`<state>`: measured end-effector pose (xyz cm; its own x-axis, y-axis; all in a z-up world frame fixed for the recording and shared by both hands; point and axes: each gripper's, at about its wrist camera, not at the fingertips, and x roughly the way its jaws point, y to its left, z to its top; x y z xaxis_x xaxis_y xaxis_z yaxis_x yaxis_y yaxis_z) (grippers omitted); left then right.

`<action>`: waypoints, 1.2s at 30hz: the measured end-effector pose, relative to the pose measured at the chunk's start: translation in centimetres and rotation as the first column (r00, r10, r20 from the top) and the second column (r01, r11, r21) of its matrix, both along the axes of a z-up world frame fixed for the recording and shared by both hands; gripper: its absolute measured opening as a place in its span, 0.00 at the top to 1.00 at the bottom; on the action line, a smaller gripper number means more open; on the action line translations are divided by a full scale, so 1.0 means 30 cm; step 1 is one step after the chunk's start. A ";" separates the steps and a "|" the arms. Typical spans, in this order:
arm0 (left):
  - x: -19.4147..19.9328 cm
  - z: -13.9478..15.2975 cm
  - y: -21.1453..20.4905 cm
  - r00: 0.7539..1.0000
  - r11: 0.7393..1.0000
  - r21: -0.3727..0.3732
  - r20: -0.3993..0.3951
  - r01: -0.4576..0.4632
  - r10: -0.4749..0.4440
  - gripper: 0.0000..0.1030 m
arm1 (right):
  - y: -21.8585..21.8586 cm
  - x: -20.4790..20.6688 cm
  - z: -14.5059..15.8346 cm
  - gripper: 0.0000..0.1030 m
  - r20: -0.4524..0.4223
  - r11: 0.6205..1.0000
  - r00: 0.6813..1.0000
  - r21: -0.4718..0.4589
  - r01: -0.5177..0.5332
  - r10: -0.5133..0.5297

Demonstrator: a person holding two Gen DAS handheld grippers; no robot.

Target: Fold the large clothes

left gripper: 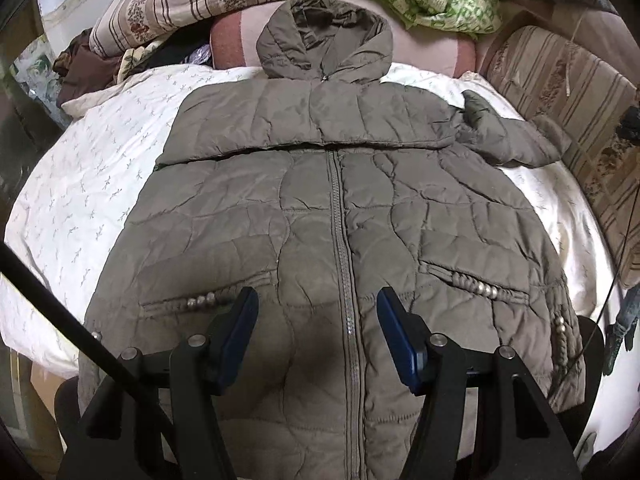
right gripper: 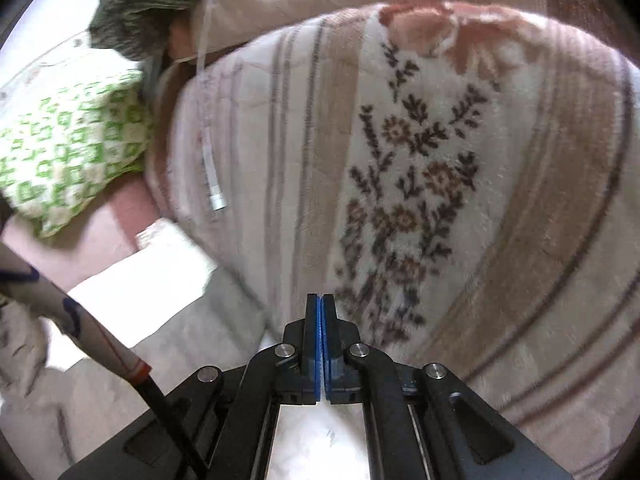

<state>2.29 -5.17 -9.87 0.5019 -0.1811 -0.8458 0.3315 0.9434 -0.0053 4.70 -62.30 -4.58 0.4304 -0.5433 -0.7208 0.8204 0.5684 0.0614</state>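
Matt quilted cloth jacket (left gripper: 320,208) with a metal zipper (left gripper: 340,216).

The jacket (left gripper: 320,208) lies flat on the bed sheet (left gripper: 80,184), pillows (left gripper: 200,0) piled behind its hood (left gripper: 324,40).

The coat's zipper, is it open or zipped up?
Zipped up. The zipper runs closed down the middle of the coat, from under the hood toward the hem, with no gap showing.
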 end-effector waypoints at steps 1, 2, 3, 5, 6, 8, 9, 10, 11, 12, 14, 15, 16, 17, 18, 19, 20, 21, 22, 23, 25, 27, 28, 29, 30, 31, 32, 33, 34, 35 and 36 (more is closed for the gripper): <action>-0.009 0.003 0.002 1.000 1.000 0.002 0.004 0.006 -0.006 0.41 | 0.004 -0.002 -0.009 0.80 0.026 0.999 0.999 0.044 -0.021 0.020; -0.018 0.006 0.006 1.000 1.000 0.008 0.008 0.012 -0.012 0.41 | 0.009 -0.013 -0.020 0.50 0.050 0.996 0.998 0.079 -0.035 0.031; -0.025 0.008 0.010 1.000 1.000 0.014 0.012 0.015 -0.016 0.41 | 0.014 -0.029 -0.045 0.27 0.080 0.991 0.996 0.123 -0.049 0.039; -0.024 0.011 0.017 1.000 1.000 0.021 0.017 0.011 -0.011 0.41 | 0.028 -0.041 -0.100 0.24 0.118 0.986 0.993 0.163 -0.047 0.027; -0.019 0.010 0.019 1.000 1.000 0.023 0.016 0.007 -0.007 0.41 | 0.029 -0.033 -0.145 0.24 0.124 0.980 0.992 0.192 -0.044 0.021; 0.000 -0.001 0.019 1.000 1.000 0.028 0.006 -0.008 0.008 0.41 | 0.028 -0.023 -0.216 0.24 0.128 0.965 0.991 0.257 -0.059 0.026; 0.012 -0.011 0.016 1.000 0.999 0.031 -0.004 -0.015 0.015 0.41 | 0.019 -0.009 -0.262 0.24 0.126 0.955 0.992 0.289 -0.059 0.023; 0.026 -0.026 0.009 1.000 0.999 0.035 -0.018 -0.019 0.019 0.41 | 0.010 0.004 -0.305 0.24 0.120 0.951 0.993 0.305 -0.054 0.017; 0.040 -0.041 -0.001 0.999 0.999 0.042 -0.031 -0.021 0.022 0.41 | 0.006 0.018 -0.334 0.24 0.113 0.949 0.993 0.310 -0.051 0.016; 0.054 -0.055 -0.012 0.999 0.998 0.050 -0.040 -0.023 0.025 0.41 | -0.004 0.044 -0.370 0.24 0.102 0.948 0.995 0.315 -0.052 0.020; 0.083 -0.081 -0.037 0.998 0.997 0.068 -0.056 -0.026 0.029 0.41 | -0.029 0.096 -0.428 0.24 0.080 0.946 0.996 0.320 -0.057 0.033; 0.100 -0.094 -0.050 0.997 0.996 0.080 -0.064 -0.027 0.032 0.41 | -0.043 0.130 -0.458 0.25 0.071 0.946 0.997 0.319 -0.059 0.038; 0.114 -0.104 -0.060 0.997 0.996 0.088 -0.070 -0.029 0.035 0.41 | -0.053 0.164 -0.482 0.25 0.070 0.947 0.996 0.315 -0.070 0.050; 0.130 -0.116 -0.072 0.996 0.995 0.096 -0.079 -0.031 0.038 0.41 | -0.062 0.182 -0.501 0.25 0.070 0.943 0.996 0.322 -0.080 0.061; 0.139 -0.126 -0.079 0.996 0.994 0.101 -0.085 -0.032 0.040 0.41 | -0.068 0.209 -0.521 0.25 0.060 0.943 0.996 0.324 -0.082 0.066; 0.151 -0.136 -0.089 0.995 0.993 0.110 -0.093 -0.033 0.044 0.41 | -0.075 0.250 -0.546 0.25 0.041 0.945 0.997 0.318 -0.079 0.069; 0.158 -0.143 -0.097 0.994 0.993 0.117 -0.098 -0.034 0.045 0.41 | -0.077 0.273 -0.559 0.25 0.030 0.946 0.997 0.315 -0.078 0.073; 0.164 -0.151 -0.104 0.994 0.991 0.127 -0.102 -0.032 0.046 0.41 | -0.079 0.302 -0.578 0.25 0.015 0.947 0.997 0.311 -0.081 0.081; 0.166 -0.159 -0.109 0.993 0.990 0.135 -0.107 -0.030 0.045 0.41 | -0.079 0.325 -0.594 0.31 0.000 0.946 0.996 0.311 -0.088 0.092; 0.167 -0.164 -0.110 0.993 0.990 0.140 -0.111 -0.030 0.046 0.41 | -0.079 0.338 -0.602 0.66 -0.004 0.944 0.995 0.315 -0.096 0.102; 0.166 -0.167 -0.103 0.992 0.989 0.141 -0.117 -0.034 0.050 0.41 | -0.080 0.334 -0.589 0.83 0.014 0.939 0.995 0.332 -0.095 0.096; 0.161 -0.160 -0.090 0.992 0.990 0.133 -0.112 -0.040 0.055 0.41 | -0.076 0.307 -0.532 0.88 0.051 0.939 0.995 0.328 -0.099 0.087; 0.157 -0.154 -0.084 0.993 0.991 0.128 -0.108 -0.043 0.057 0.41 | -0.066 0.285 -0.483 0.88 0.052 0.951 0.996 0.295 -0.088 0.076; 0.149 -0.145 -0.073 0.993 0.992 0.119 -0.102 -0.045 0.058 0.41 | -0.059 0.269 -0.442 0.89 0.046 0.962 0.997 0.262 -0.077 0.067; 0.142 -0.134 -0.062 0.994 0.993 0.109 -0.096 -0.048 0.058 0.41 | -0.051 0.240 -0.381 0.89 0.041 0.976 0.998 0.211 -0.057 0.049; 0.133 -0.125 -0.051 0.994 0.994 0.099 -0.089 -0.049 0.058 0.41 | -0.047 0.213 -0.331 0.89 0.041 0.984 0.999 0.175 -0.039 0.033; 0.123 -0.114 -0.035 0.995 0.995 0.088 -0.080 -0.051 0.058 0.41 | -0.044 0.176 -0.269 0.89 0.048 0.990 0.999 0.139 -0.016 0.010; 0.114 -0.105 -0.022 0.996 0.995 0.080 -0.073 -0.054 0.059 0.41 | -0.041 0.144 -0.217 0.90 0.058 0.993 0.998 0.117 -0.001 -0.006; 0.103 -0.094 -0.004 0.996 0.996 0.070 -0.065 -0.058 0.062 0.41 | -0.038 0.120 -0.178 0.90 0.065 0.994 0.998 0.107 0.007 -0.014; 0.093 -0.084 0.016 0.996 0.996 0.060 -0.058 -0.063 0.067 0.41 | -0.025 0.094 -0.126 0.90 0.072 0.995 0.997 0.095 0.014 -0.021; 0.083 -0.075 0.037 0.996 0.996 0.048 -0.051 -0.069 0.071 0.41 | -0.003 0.075 -0.076 0.90 0.076 0.997 0.997 0.079 0.015 -0.021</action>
